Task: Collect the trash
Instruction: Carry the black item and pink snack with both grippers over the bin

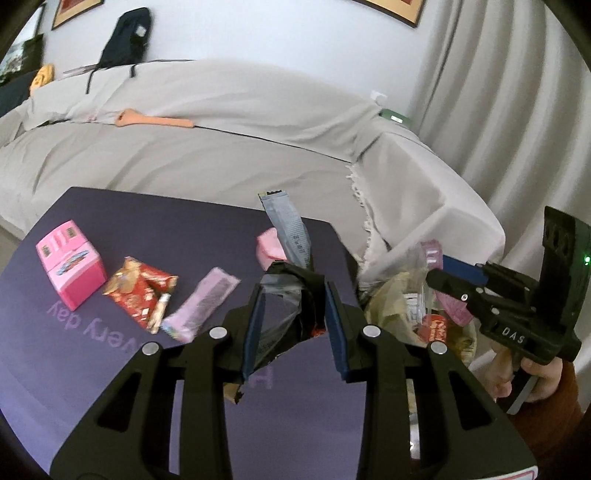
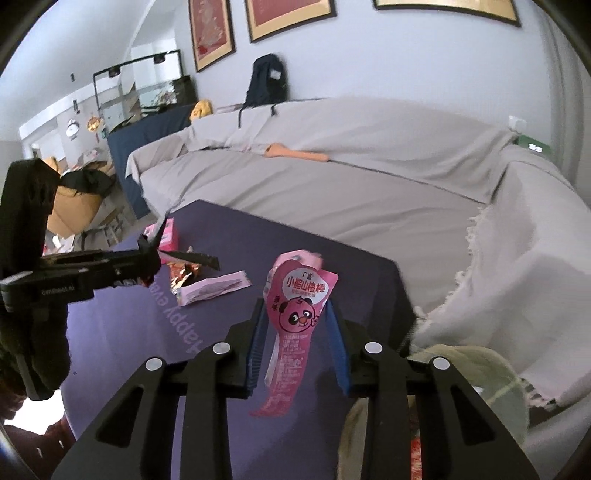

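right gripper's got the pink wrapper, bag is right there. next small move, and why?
Probably carry the right gripper a little to its right and down over the trash bag, then open. The pink panda wrapper is already pinched between its fingers, and the bag's open mouth sits just beside it. The left gripper holds a black wrapper, so it can follow.

A sofa (image 2: 332,177) draped in a grey cover fills the middle of the frame, against a pale wall (image 2: 406,55). Framed pictures (image 2: 288,14) hang along the top; pleated curtains (image 1: 498,92) hang at right.
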Tool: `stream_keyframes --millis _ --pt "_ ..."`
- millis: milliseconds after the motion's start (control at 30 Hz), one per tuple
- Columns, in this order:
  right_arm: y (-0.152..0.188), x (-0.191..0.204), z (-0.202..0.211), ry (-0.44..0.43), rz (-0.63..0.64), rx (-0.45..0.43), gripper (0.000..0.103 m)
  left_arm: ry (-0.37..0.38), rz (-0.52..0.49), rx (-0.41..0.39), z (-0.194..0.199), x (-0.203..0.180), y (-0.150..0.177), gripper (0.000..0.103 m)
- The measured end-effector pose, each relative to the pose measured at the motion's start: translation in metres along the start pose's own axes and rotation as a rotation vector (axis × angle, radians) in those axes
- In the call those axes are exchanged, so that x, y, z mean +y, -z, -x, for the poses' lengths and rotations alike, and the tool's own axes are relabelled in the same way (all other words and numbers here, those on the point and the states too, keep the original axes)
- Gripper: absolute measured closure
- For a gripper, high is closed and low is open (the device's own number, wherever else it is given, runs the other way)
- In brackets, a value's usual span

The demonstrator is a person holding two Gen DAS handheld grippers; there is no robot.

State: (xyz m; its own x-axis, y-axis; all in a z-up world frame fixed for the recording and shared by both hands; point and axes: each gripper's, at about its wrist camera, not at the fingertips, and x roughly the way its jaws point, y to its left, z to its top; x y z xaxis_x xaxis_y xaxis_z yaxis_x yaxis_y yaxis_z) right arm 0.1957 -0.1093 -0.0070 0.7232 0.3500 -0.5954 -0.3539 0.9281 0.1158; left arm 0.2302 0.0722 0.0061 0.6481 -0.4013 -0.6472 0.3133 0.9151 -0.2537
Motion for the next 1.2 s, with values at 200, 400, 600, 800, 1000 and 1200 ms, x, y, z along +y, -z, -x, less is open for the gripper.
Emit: stream_keyframes --millis 200,400,600,800,1000,1200 --pt "0.009 -0.042 0.041 0.076 -0.049 -0.058 0.072 0.086 -0.074 0.003 -0.02 -0.053 -0.013 0.073" --pt "0.029 -0.092 0.076 0.167 -0.118 -0.083 0.072 0.191 -0.145 0.025 -0.05 -0.114 -0.026 0.073" --pt "0.062 -0.129 0.077 0.196 -0.173 -0.039 0.072 0.246 -0.174 0.081 -0.084 -0.15 -0.026 0.073" --pt "0.083 -0.143 0.051 0.218 -0.21 0.018 0.054 0.258 -0.174 0.144 -0.114 -0.163 -0.017 0.073" --pt "0.102 -0.167 0.053 0.227 -0.285 0.009 0.046 0.258 -0.176 0.191 -0.137 -0.167 -0.004 0.073" --pt "0.115 -0.193 0.069 0.277 -0.384 -0.031 0.046 0.272 -0.195 0.253 -0.167 -0.184 0.015 0.073"
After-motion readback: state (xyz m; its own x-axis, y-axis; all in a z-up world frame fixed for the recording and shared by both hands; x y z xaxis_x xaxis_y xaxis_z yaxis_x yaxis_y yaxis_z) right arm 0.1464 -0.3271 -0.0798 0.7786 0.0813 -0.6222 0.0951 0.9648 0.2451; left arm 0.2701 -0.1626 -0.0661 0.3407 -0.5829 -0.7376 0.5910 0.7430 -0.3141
